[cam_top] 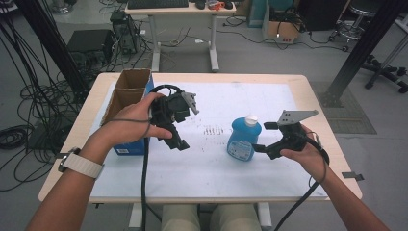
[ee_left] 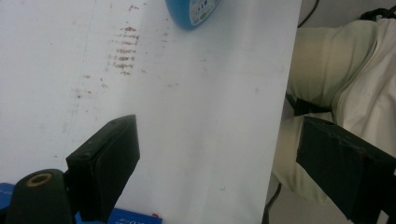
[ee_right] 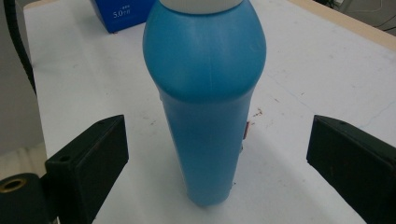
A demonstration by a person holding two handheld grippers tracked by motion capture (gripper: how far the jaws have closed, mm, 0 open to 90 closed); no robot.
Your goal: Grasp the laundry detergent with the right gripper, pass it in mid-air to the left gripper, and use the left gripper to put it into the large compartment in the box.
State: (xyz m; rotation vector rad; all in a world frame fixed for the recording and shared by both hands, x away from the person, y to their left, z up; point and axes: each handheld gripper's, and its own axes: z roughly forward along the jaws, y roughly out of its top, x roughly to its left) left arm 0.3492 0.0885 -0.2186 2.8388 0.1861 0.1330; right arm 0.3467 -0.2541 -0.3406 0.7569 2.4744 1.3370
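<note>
While my right hand-held gripper [ee_right: 215,154] stands wide open and empty, the blue bottle [ee_right: 205,107] sits upright between its jaws. Smooth plastic, likely slippery; grip the straight body below the shoulder.

even soft overhead light, faint shadows, slightly hazy low-contrast pictures, gripper views soft at close range
</note>
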